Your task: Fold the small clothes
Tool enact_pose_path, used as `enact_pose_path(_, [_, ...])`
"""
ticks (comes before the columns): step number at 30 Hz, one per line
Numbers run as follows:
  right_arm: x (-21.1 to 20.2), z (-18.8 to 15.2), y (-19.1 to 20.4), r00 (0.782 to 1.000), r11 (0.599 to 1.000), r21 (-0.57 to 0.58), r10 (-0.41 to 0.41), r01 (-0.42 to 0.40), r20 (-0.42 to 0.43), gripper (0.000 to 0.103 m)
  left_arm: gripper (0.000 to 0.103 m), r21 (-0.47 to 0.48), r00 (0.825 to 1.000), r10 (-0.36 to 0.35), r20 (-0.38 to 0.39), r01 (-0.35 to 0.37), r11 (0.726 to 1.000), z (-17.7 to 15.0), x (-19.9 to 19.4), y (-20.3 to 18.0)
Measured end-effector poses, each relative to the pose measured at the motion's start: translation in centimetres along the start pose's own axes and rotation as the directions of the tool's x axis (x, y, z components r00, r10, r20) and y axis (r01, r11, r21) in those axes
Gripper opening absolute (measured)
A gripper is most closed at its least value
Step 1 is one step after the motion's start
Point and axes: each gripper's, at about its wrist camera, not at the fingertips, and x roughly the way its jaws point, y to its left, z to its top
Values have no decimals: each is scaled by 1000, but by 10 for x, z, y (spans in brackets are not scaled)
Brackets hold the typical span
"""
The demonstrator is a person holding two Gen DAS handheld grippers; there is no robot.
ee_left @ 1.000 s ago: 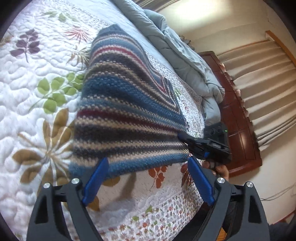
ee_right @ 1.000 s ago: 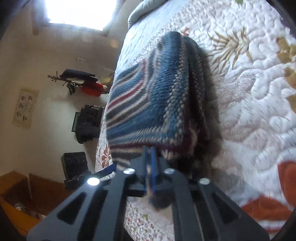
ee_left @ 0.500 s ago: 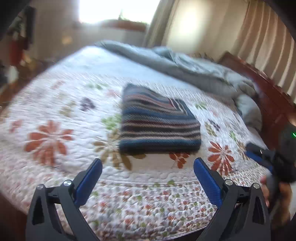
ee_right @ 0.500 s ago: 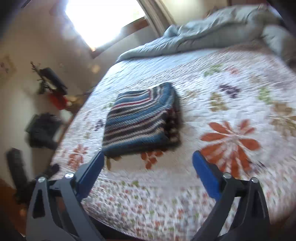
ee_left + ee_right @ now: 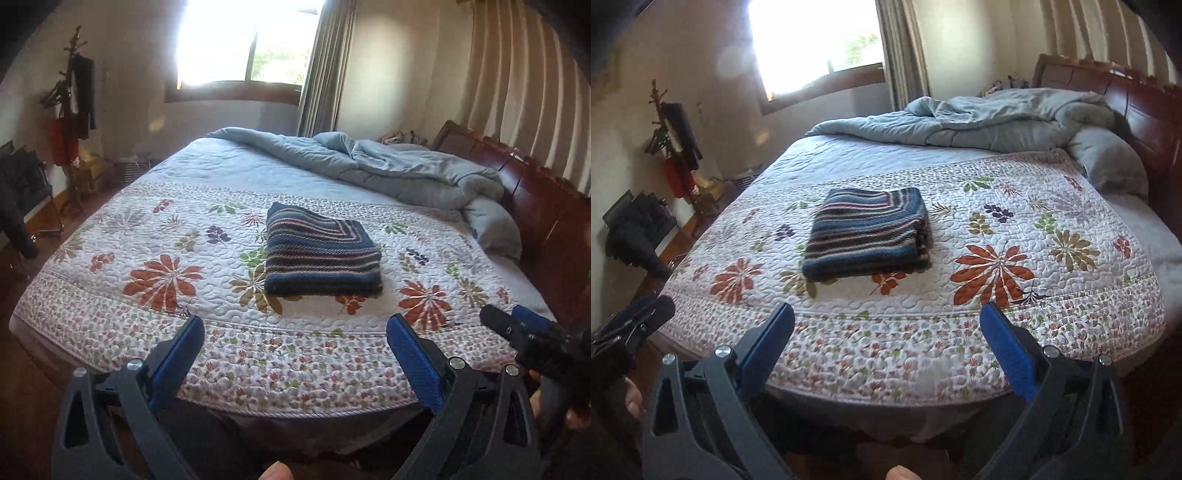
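Observation:
A striped blue, red and cream knitted garment (image 5: 321,254) (image 5: 866,234) lies folded into a neat rectangle on the flowered quilt (image 5: 166,266) (image 5: 1015,258) of a bed. My left gripper (image 5: 295,332) hangs open above the quilt's near edge, well short of the garment, with nothing between its blue pads. My right gripper (image 5: 886,321) is likewise open and empty, held back over the same edge. The right gripper also shows at the right border of the left wrist view (image 5: 524,332). The left one (image 5: 631,321) shows at the left border of the right wrist view.
A crumpled grey-blue duvet (image 5: 388,166) (image 5: 979,118) lies along the far side by the dark wooden headboard (image 5: 535,192). A coat stand (image 5: 70,96) and a dark chair (image 5: 639,229) stand at the left wall under a bright window.
The right gripper let go of the garment's edge and opened. Both grippers drew back and up from the garment, which now lies flat and folded on the quilt.

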Motion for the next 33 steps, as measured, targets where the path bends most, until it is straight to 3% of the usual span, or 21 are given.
enact_pose_path(3, [-21, -4, 13, 999, 998, -59, -29, 31, 26, 100, 99, 10, 1000, 22, 20, -22, 1000, -7, -14, -6])
enact_pose_path(5, [-32, -8, 19, 998, 994, -92, -53, 57, 43, 100, 99, 65, 999, 50, 16, -51, 997, -12, -18, -17])
enact_pose_path(9, [-41, -12, 18, 997, 995, -89, -49, 54, 57, 100, 99, 74, 1000, 1, -30, 1, 997, -20, -15, -27])
enact_pose_path(14, [-37, -12, 13, 999, 997, -76, -28, 32, 46, 100, 99, 90, 995, 11, -94, -3, 996, -24, 0, -33])
enact_pose_path(18, [-32, -10, 11, 999, 997, -69, -13, 16, 47, 100, 99, 94, 995, 54, -86, -46, 995, -21, 4, -36])
enact_pose_path(23, [-27, -6, 13, 999, 997, -73, -4, 8, 51, 100, 99, 68, 995, 55, -83, -50, 996, -13, 8, -31])
enact_pose_path(29, [-21, -3, 18, 999, 997, -83, 3, 1, 49, 100, 99, 35, 995, 103, -18, -102, 994, -9, 3, -25])
enact_pose_path(33, [-12, -1, 18, 999, 997, -80, 7, -4, 38, 100, 99, 39, 994, 102, -33, -101, 994, -6, 12, -21])
